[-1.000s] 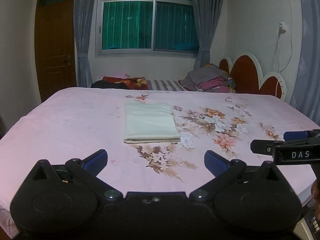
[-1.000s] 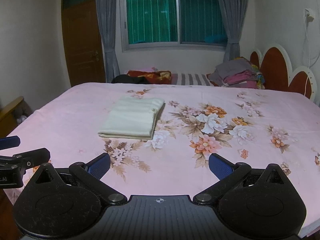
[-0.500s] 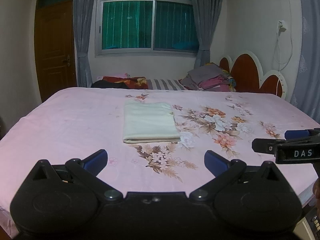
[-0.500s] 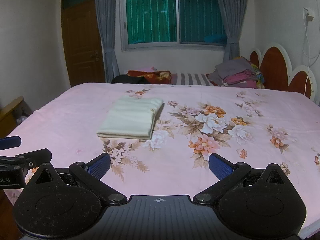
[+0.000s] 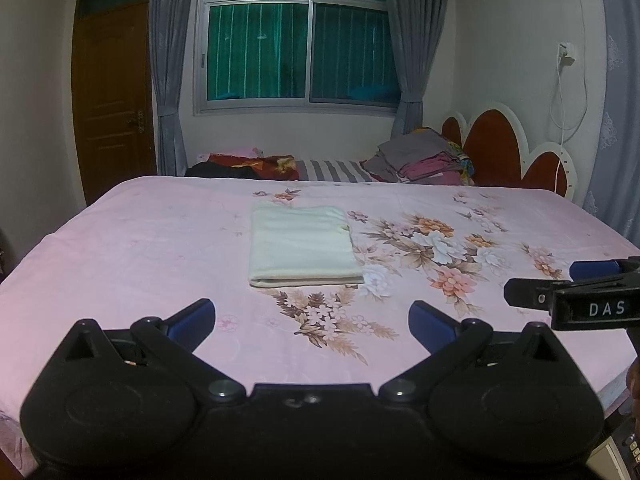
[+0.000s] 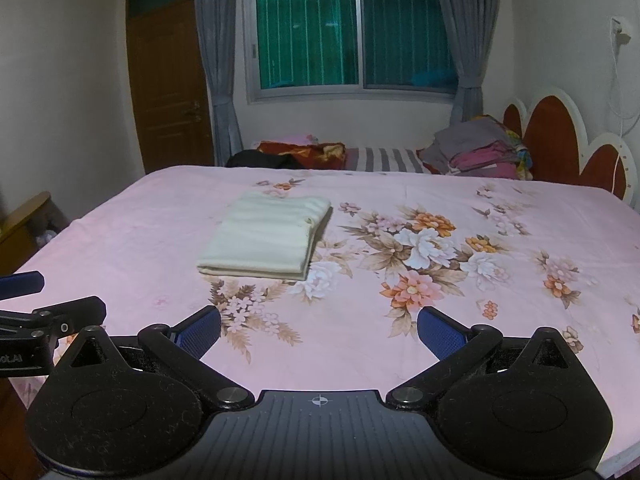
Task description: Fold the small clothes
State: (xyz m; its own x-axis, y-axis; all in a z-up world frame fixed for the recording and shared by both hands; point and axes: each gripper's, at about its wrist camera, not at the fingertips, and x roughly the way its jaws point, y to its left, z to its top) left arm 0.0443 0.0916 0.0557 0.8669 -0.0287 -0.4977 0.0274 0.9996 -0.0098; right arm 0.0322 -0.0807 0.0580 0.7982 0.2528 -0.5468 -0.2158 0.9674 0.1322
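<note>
A cream garment [image 5: 302,246] lies folded into a neat rectangle on the pink floral bedsheet [image 5: 120,248]; it also shows in the right wrist view [image 6: 266,240]. My left gripper [image 5: 312,320] is open and empty, held near the bed's front edge, well short of the garment. My right gripper [image 6: 319,330] is open and empty too, to the right of the left one. The right gripper shows at the right edge of the left wrist view [image 5: 576,298]. The left gripper shows at the left edge of the right wrist view [image 6: 36,316].
A pile of folded clothes [image 5: 420,158] sits at the far right by the red headboard [image 5: 504,148]. Dark and red bedding [image 5: 248,166] lies at the far edge under the window. A brown door [image 5: 112,96] is at the left.
Both grippers have stayed open and nearly still. The view has drifted very slightly; the folded garment has not moved.
</note>
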